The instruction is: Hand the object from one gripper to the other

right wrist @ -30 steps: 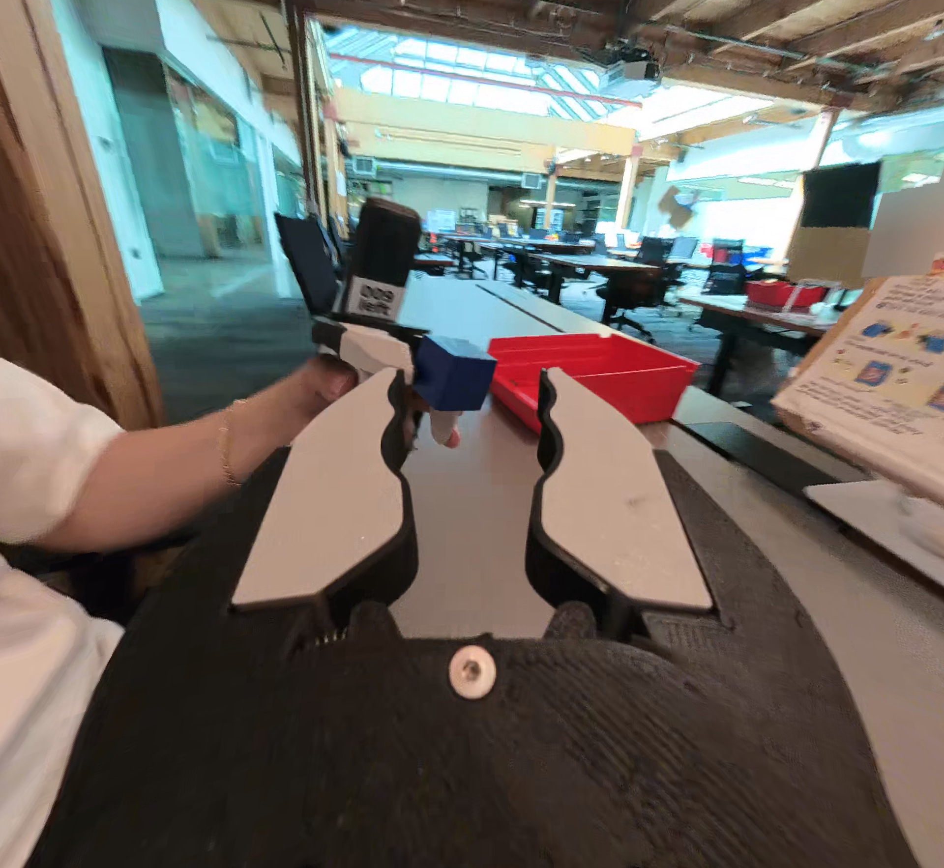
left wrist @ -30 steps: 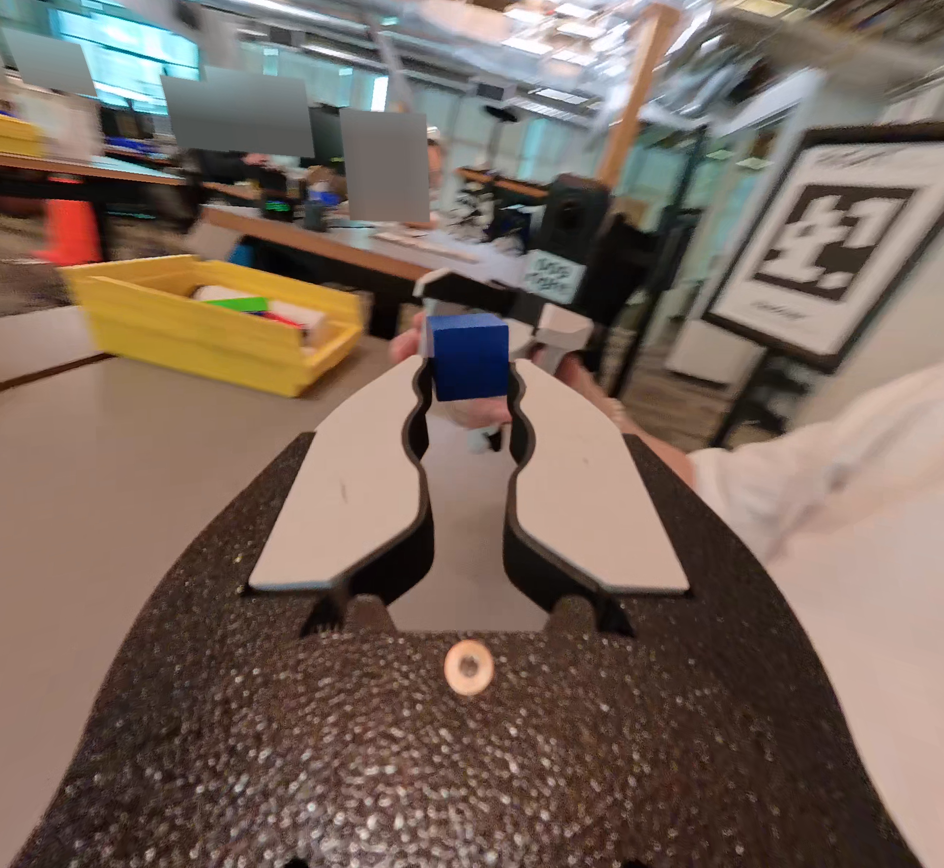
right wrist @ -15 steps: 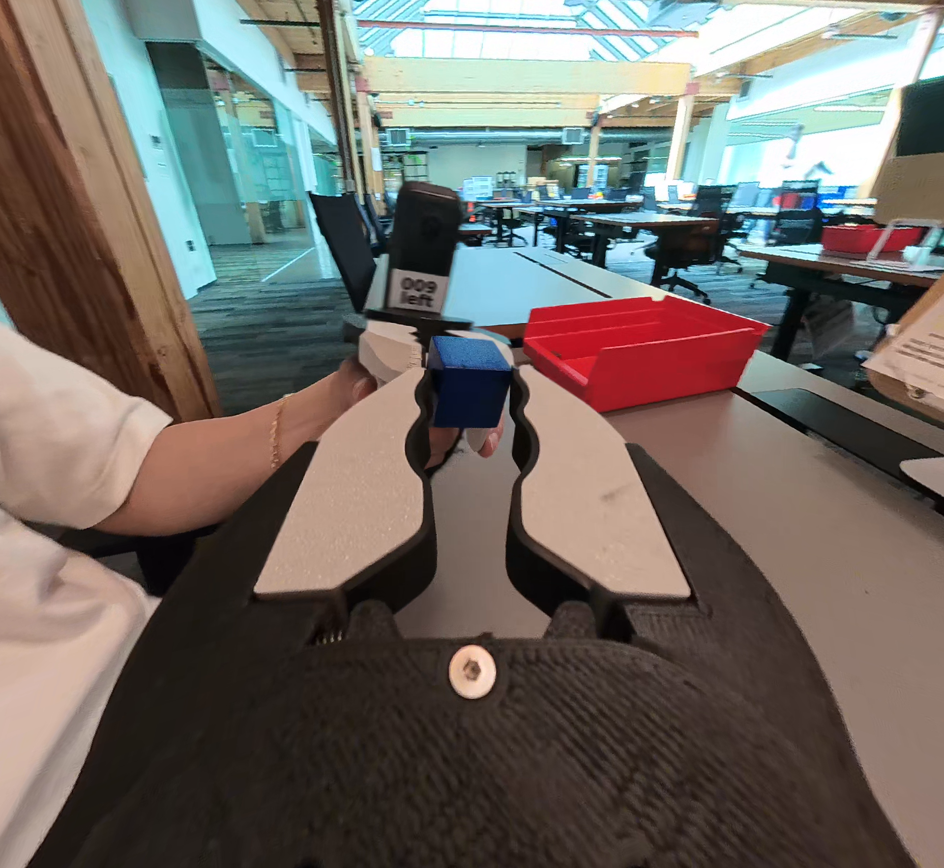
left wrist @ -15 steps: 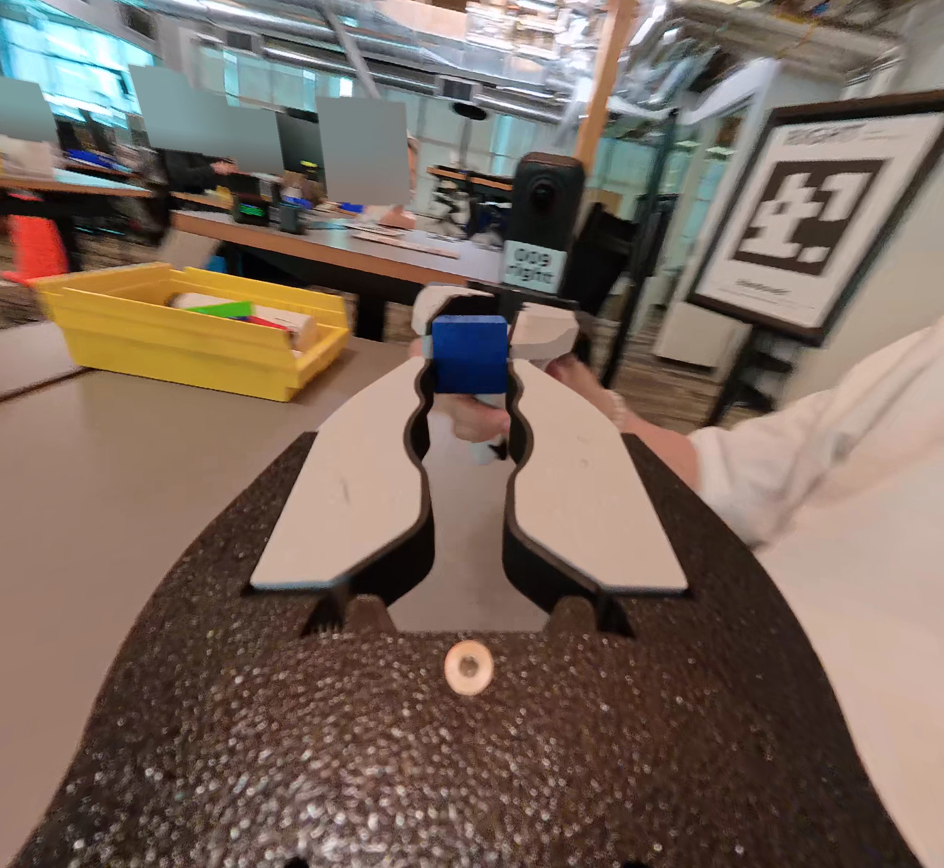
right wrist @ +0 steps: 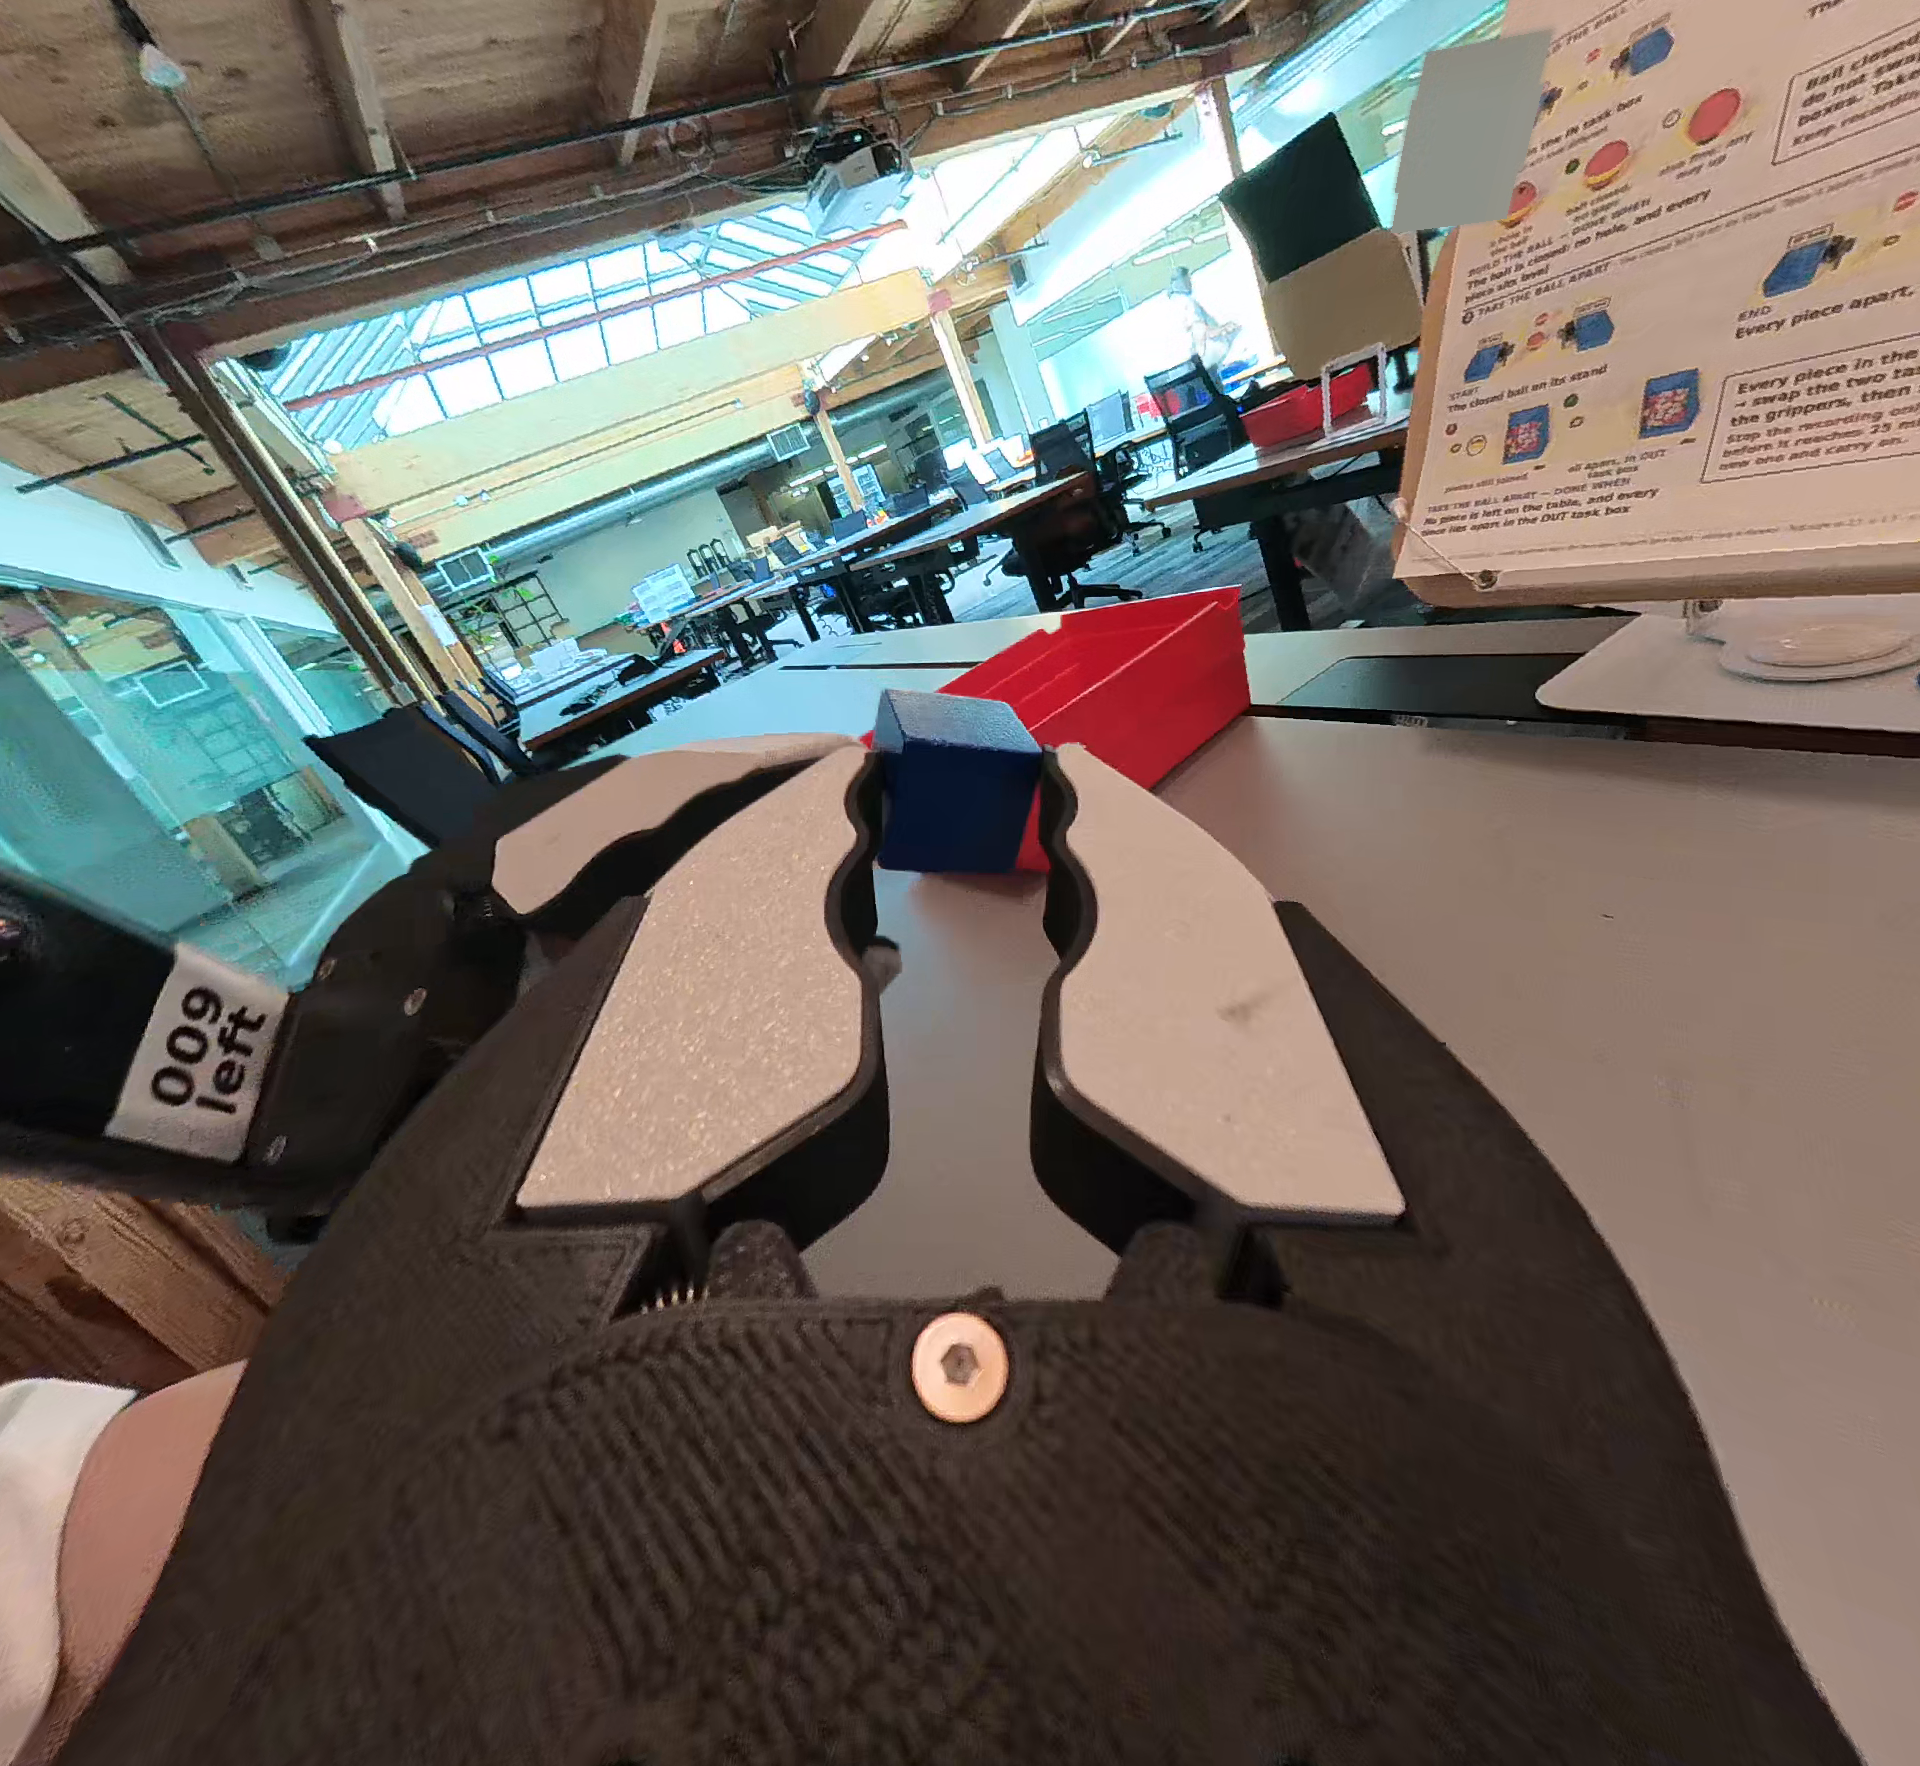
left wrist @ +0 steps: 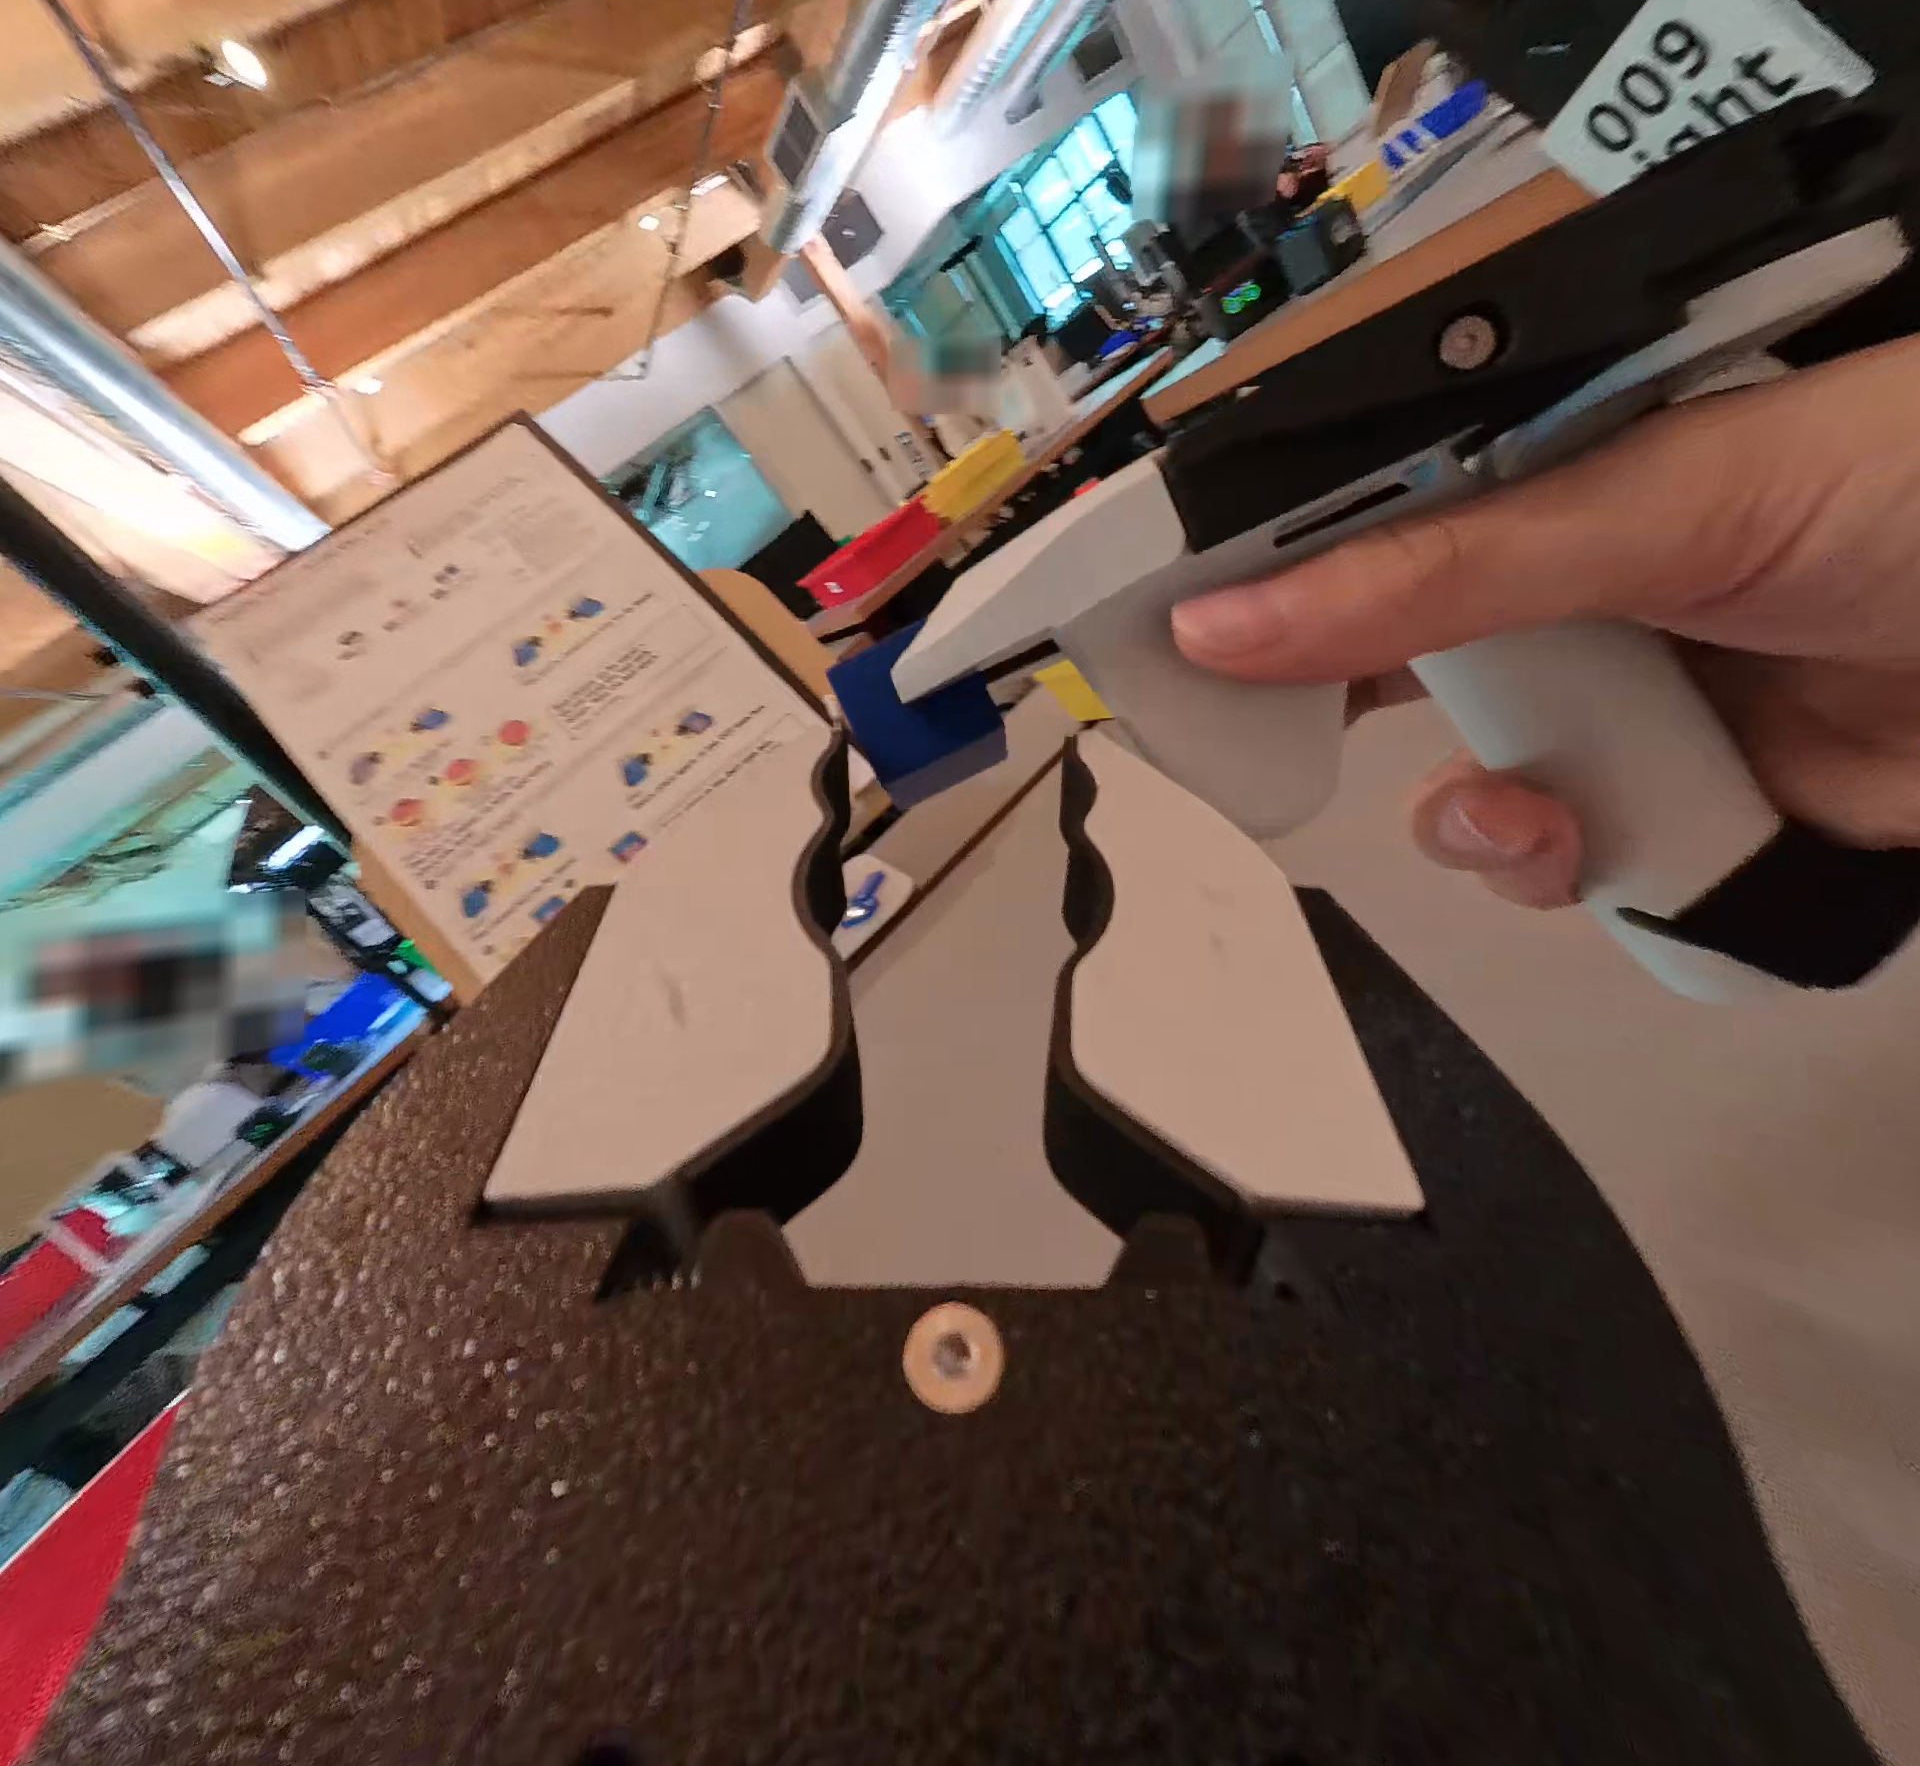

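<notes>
Item count: one blue cube (right wrist: 958,786); two grippers, right (right wrist: 958,802) and left (left wrist: 945,781), two fingers each; one red bin (right wrist: 1122,677); one instruction board (right wrist: 1704,262); one bench (right wrist: 1558,885).

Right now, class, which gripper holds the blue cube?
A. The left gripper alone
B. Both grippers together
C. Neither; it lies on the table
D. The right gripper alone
D: the right gripper pinches the blue cube between its fingertips, while the left gripper is open with nothing between its fingers.
</notes>
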`<action>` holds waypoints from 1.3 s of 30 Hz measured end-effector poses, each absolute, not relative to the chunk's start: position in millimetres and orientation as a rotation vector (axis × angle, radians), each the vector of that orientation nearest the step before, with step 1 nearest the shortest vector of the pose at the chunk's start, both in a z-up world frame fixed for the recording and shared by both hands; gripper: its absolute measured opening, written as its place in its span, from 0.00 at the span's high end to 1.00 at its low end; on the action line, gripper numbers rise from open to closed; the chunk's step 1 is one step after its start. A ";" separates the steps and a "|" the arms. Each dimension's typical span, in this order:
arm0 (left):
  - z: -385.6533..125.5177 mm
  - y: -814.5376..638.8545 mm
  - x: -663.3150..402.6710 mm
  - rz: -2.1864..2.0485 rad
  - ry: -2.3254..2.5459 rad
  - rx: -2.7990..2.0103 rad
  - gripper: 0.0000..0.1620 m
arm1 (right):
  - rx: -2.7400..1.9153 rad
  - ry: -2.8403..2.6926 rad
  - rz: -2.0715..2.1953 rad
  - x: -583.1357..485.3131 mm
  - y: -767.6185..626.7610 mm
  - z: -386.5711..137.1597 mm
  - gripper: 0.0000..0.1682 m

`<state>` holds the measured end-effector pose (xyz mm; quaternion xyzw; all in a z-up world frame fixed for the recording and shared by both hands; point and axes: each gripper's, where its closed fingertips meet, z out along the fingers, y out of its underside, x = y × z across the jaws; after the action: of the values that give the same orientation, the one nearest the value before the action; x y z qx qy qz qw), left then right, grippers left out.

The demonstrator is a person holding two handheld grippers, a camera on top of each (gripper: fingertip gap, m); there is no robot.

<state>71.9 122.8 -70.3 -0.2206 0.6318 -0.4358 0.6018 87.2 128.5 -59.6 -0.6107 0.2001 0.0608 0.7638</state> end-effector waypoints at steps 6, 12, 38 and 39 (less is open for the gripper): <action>-69.8 129.6 74.5 -0.989 1.400 -0.599 0.81 | -1.349 0.412 0.078 81.7 132.3 -60.8 0.83; -77.2 135.8 79.3 -1.044 1.411 -0.730 0.83 | -1.368 0.408 0.017 82.1 136.1 -65.6 0.84; -69.4 110.5 29.0 -2.243 1.728 -0.487 0.83 | -1.436 -0.144 0.284 31.2 121.1 -58.1 0.82; -69.5 110.8 29.3 -2.226 1.731 -0.487 0.83 | -1.443 -0.144 0.279 31.2 121.4 -57.7 0.82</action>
<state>29.3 110.8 -69.5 -0.1687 0.5991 -0.7701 0.1396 31.2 121.4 -57.7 -0.6576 -0.0655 0.1271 0.7397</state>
